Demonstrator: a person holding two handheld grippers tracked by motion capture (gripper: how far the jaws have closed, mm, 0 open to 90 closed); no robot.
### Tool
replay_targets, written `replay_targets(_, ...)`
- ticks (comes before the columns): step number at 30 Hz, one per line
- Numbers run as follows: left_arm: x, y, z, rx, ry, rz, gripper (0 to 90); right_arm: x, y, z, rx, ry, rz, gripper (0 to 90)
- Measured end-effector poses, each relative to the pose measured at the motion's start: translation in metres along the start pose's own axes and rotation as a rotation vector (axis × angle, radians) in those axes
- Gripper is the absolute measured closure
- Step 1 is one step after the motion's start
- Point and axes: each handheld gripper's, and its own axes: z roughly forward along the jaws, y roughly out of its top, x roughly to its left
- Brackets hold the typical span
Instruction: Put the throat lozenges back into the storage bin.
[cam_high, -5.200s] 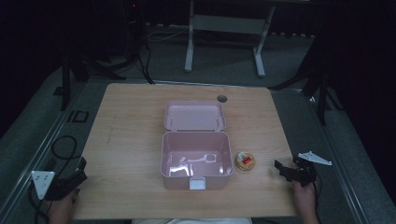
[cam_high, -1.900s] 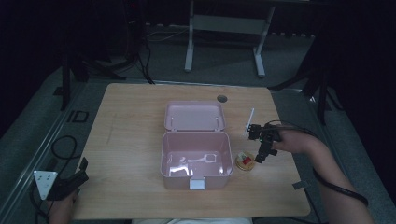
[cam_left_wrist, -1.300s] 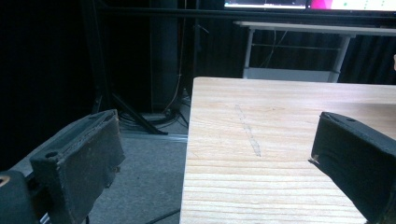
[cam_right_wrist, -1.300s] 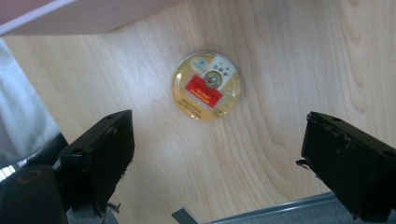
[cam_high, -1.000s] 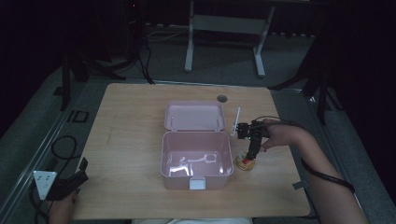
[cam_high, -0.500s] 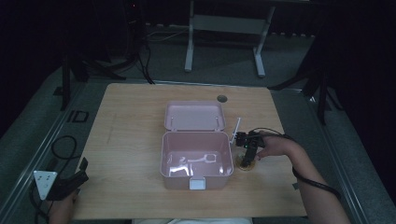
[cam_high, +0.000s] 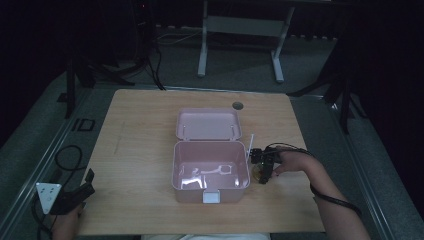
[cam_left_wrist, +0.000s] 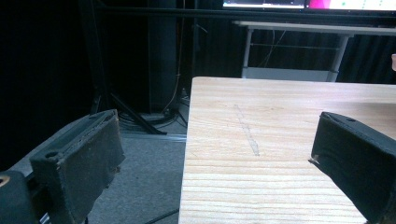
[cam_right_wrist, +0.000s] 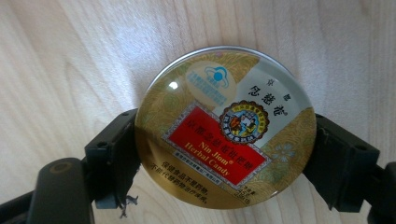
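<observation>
Pink box (cam_high: 210, 172) sits open beside the candy tin (cam_right_wrist: 224, 126), which the right hand-held gripper (cam_right_wrist: 224, 154) clamps.

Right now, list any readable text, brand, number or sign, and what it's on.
"Nin Jiom®" on the red label of the round tin, which sits between the right gripper's jaws.
"Herbal Candy": same red label, line below.
Chinese characters above the red label and along the tin's lower edge: too small or blurred to read reliably.
A number near the tin's lower right edge: unreadable.

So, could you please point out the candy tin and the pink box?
candy tin (cam_right_wrist: 225, 126), right gripper view, on its red label.
pink box (cam_high: 210, 167), high view, on its inner floor.
</observation>
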Motion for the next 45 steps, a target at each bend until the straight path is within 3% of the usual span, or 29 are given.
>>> replay_targets(8, 0.000, 0.000, 0.000, 0.001, 0.002, 0.001, 2.5, 0.000, -0.008, -0.024, 0.008, 0.002, -0.003, 19.8)
replay_targets(17, 0.000, 0.000, 0.000, 0.004, 0.003, 0.001, 2.5, 0.006, -0.017, -0.072, 0.015, -0.003, 0.035, 19.8)
replay_targets(29, 0.000, 0.000, 0.000, 0.006, 0.003, 0.001, 2.5, 0.024, -0.013, -0.137, 0.005, -0.074, 0.012, 19.8)
replay_targets(41, 0.000, 0.000, 0.001, 0.006, 0.005, -0.002, 2.5, 0.034, 0.004, -0.151, -0.020, -0.058, -0.001, 19.8)
replay_targets(45, 0.000, 0.000, 0.001, 0.009, 0.006, -0.001, 2.5, 0.040, 0.014, -0.153, -0.026, -0.050, -0.027, 19.8)
